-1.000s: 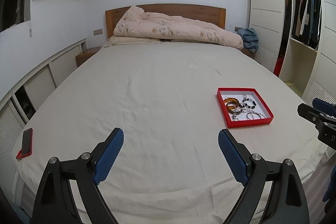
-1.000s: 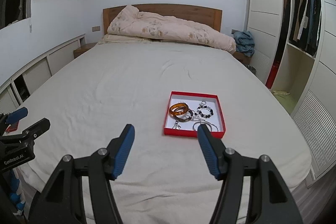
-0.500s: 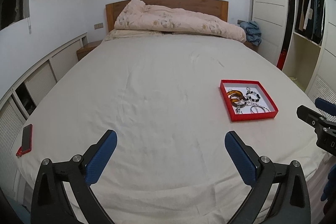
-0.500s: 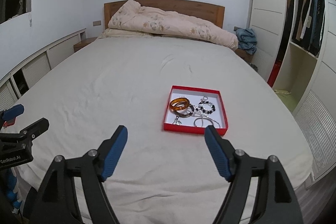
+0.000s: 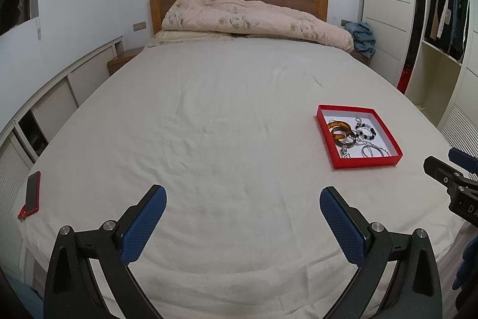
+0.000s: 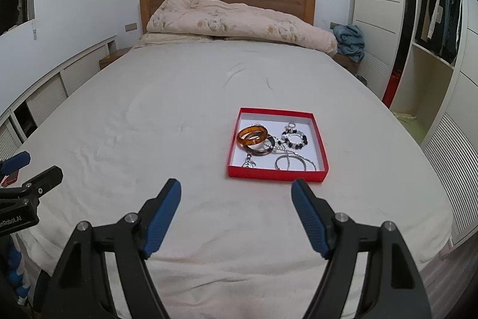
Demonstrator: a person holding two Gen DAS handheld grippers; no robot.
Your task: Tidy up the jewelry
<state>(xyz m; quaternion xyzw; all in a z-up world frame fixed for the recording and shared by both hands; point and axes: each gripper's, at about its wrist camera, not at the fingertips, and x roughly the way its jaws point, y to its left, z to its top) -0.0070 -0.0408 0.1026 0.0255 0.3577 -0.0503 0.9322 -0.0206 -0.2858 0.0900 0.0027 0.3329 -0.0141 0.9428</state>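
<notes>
A: Where is the jewelry?

B: In the red tray (image 6: pixel 276 173), which lies on the bed (image 6: pixel 179 115) near its foot edge, toward the right side. An amber bangle (image 6: pixel 252 135) leans on a darker bangle (image 6: pixel 263 150); a black-and-white bead bracelet (image 6: pixel 295 139) sits beside them, and silver chains (image 6: pixel 294 162) lie along the tray's near wall.

A: And the tongs?

B: The right gripper (image 6: pixel 236 213) hovers spread wide, empty, just short of the tray's near edge. The left gripper (image 5: pixel 242 214) is also spread and empty, over the foot edge, well apart from the tray.

A: Anything else?

B: A red-cased phone (image 5: pixel 31 193) at the bed's left edge, and a bunched quilt (image 6: pixel 239 23) against the headboard.
</notes>
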